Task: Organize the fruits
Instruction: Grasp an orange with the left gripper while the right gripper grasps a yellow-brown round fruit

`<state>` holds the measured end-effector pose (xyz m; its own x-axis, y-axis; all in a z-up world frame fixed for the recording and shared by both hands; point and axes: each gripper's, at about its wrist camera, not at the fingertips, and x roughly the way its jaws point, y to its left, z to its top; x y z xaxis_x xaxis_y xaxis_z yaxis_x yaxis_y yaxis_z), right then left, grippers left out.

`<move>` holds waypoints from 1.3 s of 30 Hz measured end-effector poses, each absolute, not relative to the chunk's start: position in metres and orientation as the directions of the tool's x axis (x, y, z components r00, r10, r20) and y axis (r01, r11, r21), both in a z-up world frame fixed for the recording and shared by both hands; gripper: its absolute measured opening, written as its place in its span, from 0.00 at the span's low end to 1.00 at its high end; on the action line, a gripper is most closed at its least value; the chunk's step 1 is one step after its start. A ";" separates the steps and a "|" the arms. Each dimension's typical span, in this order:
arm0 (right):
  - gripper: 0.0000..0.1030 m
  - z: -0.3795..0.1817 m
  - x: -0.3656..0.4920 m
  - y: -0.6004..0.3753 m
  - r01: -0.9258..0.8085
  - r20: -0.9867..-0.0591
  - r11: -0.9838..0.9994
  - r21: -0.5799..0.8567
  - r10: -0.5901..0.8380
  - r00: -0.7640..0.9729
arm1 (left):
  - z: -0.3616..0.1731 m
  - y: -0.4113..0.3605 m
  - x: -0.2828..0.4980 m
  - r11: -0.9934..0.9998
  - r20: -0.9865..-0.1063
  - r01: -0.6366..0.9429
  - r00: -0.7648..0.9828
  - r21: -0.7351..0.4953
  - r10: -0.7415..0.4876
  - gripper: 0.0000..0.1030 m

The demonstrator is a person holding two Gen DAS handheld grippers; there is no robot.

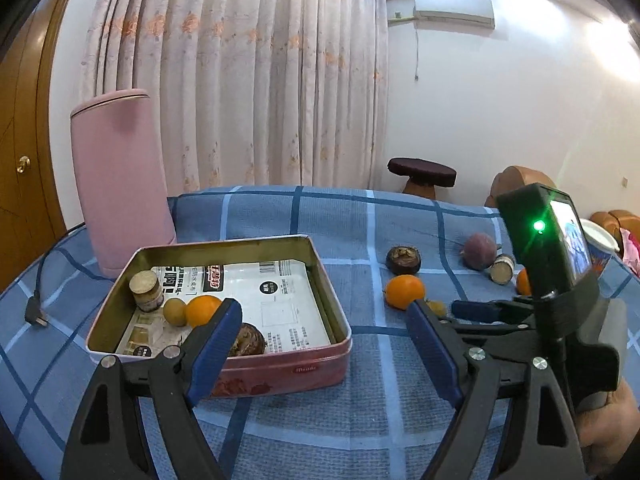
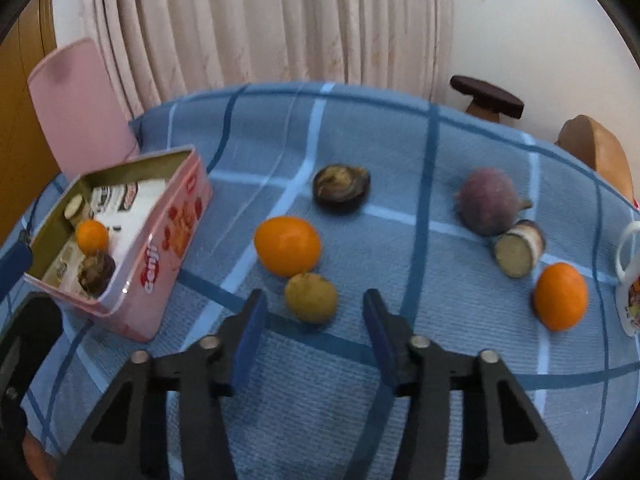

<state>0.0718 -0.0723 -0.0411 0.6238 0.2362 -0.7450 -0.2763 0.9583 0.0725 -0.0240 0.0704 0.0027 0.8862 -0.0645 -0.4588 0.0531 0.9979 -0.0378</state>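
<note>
A pink tin (image 1: 320, 364) on the blue checked cloth holds an orange (image 1: 202, 310), a small yellow-brown fruit (image 1: 175, 312), a dark round fruit (image 1: 248, 340) and a cut stub (image 1: 146, 290). My left gripper (image 1: 324, 306) hangs open over the tin's near right corner, holding nothing. On the cloth lie an orange (image 2: 287, 246), a small yellow-brown fruit (image 2: 311, 298), a dark fruit (image 2: 341, 188), a purple fruit (image 2: 488, 202), a cut stub (image 2: 518, 254) and another orange (image 2: 560, 296). My right gripper (image 2: 314, 304) has the small fruit between its fingertips, with a gap on each side.
A tall pink container (image 1: 120, 184) stands behind the tin. A cable plug (image 1: 36, 314) lies at the cloth's left edge. A white mug (image 2: 630, 284) sits at the far right. A dark stool (image 1: 422, 174) stands beyond the cloth, before the curtain.
</note>
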 end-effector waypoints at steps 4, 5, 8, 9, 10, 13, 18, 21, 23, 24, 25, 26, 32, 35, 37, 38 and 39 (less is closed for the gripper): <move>0.30 -0.044 0.073 -0.084 -0.273 -0.749 0.953 0.131 0.275 0.603 | 0.002 0.064 -0.023 0.998 -0.465 0.067 0.883 -0.013 -0.066 0.83; 0.30 -0.043 0.070 -0.087 -0.266 -0.747 0.955 0.129 0.270 0.607 | 0.002 0.062 -0.023 0.997 -0.468 0.074 0.881 -0.009 -0.069 0.83; 0.30 -0.037 0.060 -0.106 -0.212 -0.727 0.970 0.120 0.231 0.647 | 0.002 0.055 -0.021 0.995 -0.468 0.097 0.879 -0.020 -0.095 0.83; 0.30 -0.035 0.059 -0.112 -0.193 -0.717 0.973 0.127 0.225 0.660 | 0.002 0.052 -0.018 0.994 -0.466 0.111 0.878 -0.022 -0.109 0.83; 0.30 -0.030 0.055 -0.123 -0.155 -0.700 0.978 0.138 0.207 0.683 | 0.003 0.047 -0.017 0.992 -0.467 0.123 0.876 -0.019 -0.117 0.83; 0.30 -0.019 0.049 -0.152 -0.058 -0.655 0.983 0.176 0.161 0.738 | 0.003 0.026 -0.003 0.988 -0.489 0.154 0.863 0.017 -0.126 0.83; 0.30 -0.006 0.043 -0.192 0.069 -0.596 0.973 0.218 0.077 0.799 | 0.001 -0.008 0.039 0.985 -0.557 0.171 0.821 0.027 -0.127 0.83; 0.30 -0.004 0.043 -0.199 0.083 -0.592 0.964 0.252 0.086 0.801 | -0.007 -0.020 0.065 0.987 -0.602 0.160 0.789 0.013 -0.120 0.83; 0.30 -0.001 0.043 -0.203 0.090 -0.586 0.963 0.256 0.081 0.806 | -0.015 -0.023 0.080 0.991 -0.638 0.130 0.764 0.012 -0.092 0.82; 0.30 0.001 0.042 -0.205 0.093 -0.583 0.963 0.254 0.075 0.809 | -0.018 -0.024 0.085 0.992 -0.651 0.123 0.754 0.004 -0.091 0.79; 0.30 0.004 0.040 -0.207 0.096 -0.578 0.962 0.255 0.072 0.813 | -0.022 -0.026 0.091 0.993 -0.671 0.120 0.736 -0.001 -0.089 0.76; 0.30 0.006 0.040 -0.209 0.100 -0.573 0.961 0.259 0.069 0.816 | -0.025 -0.028 0.096 0.993 -0.692 0.119 0.717 -0.005 -0.090 0.67; 0.30 0.015 0.035 -0.227 0.169 -0.541 0.947 0.273 0.005 0.841 | -0.041 -0.023 0.116 0.994 -0.770 0.094 0.631 -0.046 -0.095 0.61; 0.30 0.021 0.030 -0.239 0.210 -0.521 0.936 0.281 -0.034 0.853 | -0.040 -0.021 0.117 0.992 -0.768 0.106 0.629 -0.069 -0.120 0.52; 0.30 0.024 0.026 -0.249 0.240 -0.505 0.927 0.289 -0.066 0.861 | -0.039 -0.022 0.116 0.987 -0.763 0.136 0.628 -0.090 -0.156 0.39; 0.30 0.027 0.022 -0.255 0.263 -0.493 0.919 0.293 -0.091 0.865 | -0.038 -0.023 0.116 0.983 -0.761 0.153 0.624 -0.103 -0.177 0.39; 0.30 0.030 0.020 -0.260 0.280 -0.484 0.914 0.295 -0.110 0.868 | -0.037 -0.024 0.114 0.981 -0.759 0.159 0.624 -0.111 -0.187 0.39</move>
